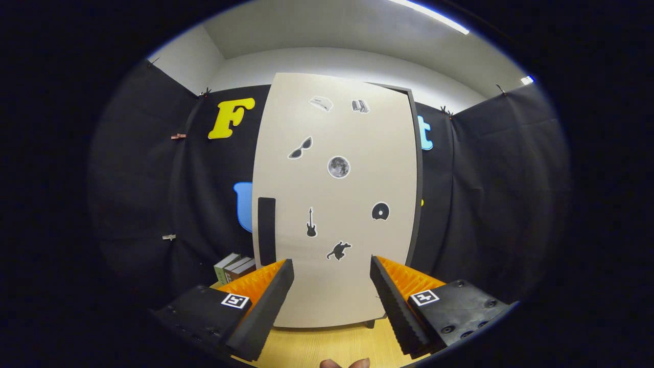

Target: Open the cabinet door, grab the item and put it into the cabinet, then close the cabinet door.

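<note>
Gripper view shows my gripper [332, 286] spread wide, holding nothing, squared up before the shut beige sticker-covered cabinet door [352, 245], whose black bar handle [266, 230] sits ahead of my left finger.

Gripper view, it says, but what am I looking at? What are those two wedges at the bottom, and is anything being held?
The camera rides on a hand-held gripper that a person carries; no robot arm is involved. The two wedges are its fingers, spread open with nothing between them. Beyond them stands a pale cabinet door covered in small stickers, with a dark handle near its left edge. The door looks shut or nearly so. A few books stand left of the cabinet, on a wooden table.
</note>
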The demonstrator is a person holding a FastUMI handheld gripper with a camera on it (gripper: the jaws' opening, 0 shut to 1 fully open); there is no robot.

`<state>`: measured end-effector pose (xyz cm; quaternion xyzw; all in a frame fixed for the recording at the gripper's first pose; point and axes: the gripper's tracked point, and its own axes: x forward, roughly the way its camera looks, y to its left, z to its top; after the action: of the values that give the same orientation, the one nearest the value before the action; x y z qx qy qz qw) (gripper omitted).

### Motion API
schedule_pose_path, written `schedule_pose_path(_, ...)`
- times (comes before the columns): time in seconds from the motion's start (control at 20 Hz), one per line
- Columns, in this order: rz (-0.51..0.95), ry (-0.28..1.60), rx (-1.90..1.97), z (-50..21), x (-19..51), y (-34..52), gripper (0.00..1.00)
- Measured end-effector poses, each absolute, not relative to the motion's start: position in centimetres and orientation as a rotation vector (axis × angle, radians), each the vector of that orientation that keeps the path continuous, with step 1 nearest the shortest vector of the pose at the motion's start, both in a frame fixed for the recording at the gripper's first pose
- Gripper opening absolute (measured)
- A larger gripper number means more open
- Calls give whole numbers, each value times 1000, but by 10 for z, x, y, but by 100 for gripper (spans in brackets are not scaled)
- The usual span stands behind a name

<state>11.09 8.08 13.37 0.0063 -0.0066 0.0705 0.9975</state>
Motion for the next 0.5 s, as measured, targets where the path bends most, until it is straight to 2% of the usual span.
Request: schedule_pose_path(0.5,138,-12,11,134,107,80,98)
